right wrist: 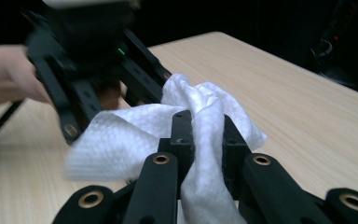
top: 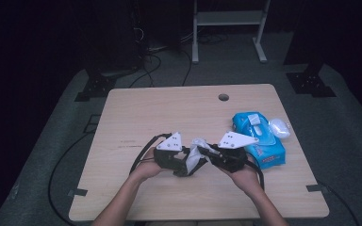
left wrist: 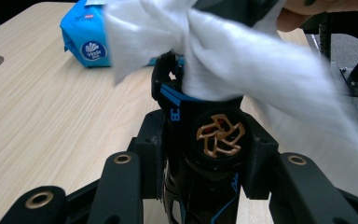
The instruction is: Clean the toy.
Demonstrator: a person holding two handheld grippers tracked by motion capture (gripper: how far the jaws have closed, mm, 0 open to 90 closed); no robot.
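Note:
My two grippers meet at the middle of the wooden table. The left gripper is shut on a black gadget with blue trim and a copper fan-shaped emblem, held upright between its jaws. A white wipe is draped over the gadget's far end. The right gripper is shut on that wipe, pinching a bunched fold. In the right gripper view the left gripper sits just beyond the wipe, blurred.
A blue pack of wipes lies at the table's right side, with a white rounded object beside it. A round cable hole is near the far edge. Cables and a white stand are on the floor behind.

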